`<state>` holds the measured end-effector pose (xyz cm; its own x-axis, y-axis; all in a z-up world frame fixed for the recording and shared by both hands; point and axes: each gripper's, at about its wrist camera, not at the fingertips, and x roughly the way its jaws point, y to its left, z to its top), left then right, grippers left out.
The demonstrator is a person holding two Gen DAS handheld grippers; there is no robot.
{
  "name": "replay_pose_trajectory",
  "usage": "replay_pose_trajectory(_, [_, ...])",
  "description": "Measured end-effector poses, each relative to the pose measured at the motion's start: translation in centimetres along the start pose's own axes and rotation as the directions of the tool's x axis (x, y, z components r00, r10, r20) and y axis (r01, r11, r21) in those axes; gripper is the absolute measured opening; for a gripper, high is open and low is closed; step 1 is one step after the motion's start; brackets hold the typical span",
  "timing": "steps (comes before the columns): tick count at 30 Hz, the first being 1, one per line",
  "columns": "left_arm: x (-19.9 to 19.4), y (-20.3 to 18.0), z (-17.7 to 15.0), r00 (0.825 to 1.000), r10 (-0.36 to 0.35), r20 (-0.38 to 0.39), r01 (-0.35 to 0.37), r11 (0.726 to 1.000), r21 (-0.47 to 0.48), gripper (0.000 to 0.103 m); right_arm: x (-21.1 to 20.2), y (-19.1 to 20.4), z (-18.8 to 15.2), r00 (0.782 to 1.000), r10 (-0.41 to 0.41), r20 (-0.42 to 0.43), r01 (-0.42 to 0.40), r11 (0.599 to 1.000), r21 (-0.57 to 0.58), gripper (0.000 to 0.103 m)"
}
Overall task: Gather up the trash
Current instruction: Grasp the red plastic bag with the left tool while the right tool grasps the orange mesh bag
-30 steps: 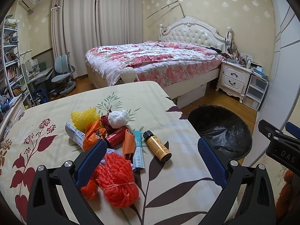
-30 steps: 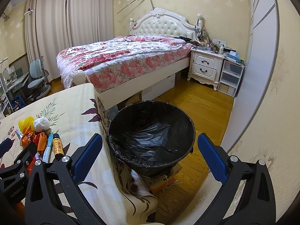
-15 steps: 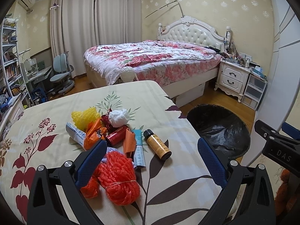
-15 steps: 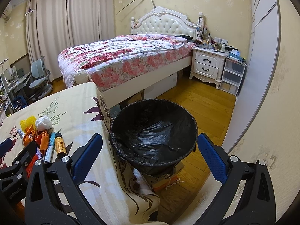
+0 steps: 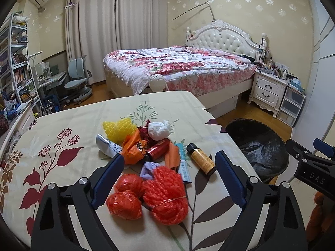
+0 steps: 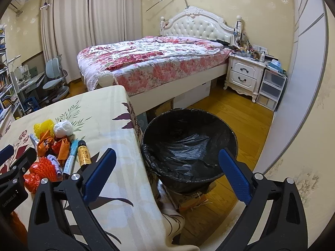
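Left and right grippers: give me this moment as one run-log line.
left gripper: open, jaws just closing, over orange foam net, not gripping | right gripper: open, jaws just closing, empty | trash bin: nothing in yet

A trash pile lies on the tabletop; a bottle lies at the pile's right edge. The bin stands on the floor right of the tabletop, the bed behind.

Print on the white tube unreadable, its far end under the orange wrapper.
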<state>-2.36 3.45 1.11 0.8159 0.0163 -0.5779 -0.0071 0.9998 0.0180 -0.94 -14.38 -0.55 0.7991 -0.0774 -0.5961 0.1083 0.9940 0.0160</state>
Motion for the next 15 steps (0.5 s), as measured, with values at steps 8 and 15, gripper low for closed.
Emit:
replay_pose_trajectory(8, [-0.4,3.8,-1.8,0.998,0.055,-0.020,-0.055,0.998,0.004,0.074,0.4,2.4,-0.6,0.998,0.055,-0.031,-0.057,0.998,-0.040,0.077])
replay_pose_trajectory(15, [-0.2,6.2,-3.4,0.995,0.077,-0.060,-0.077,0.997,-0.009,0.071,0.9,4.7,-1.3,0.993,0.100,-0.063,-0.104,0.992,-0.070,0.077])
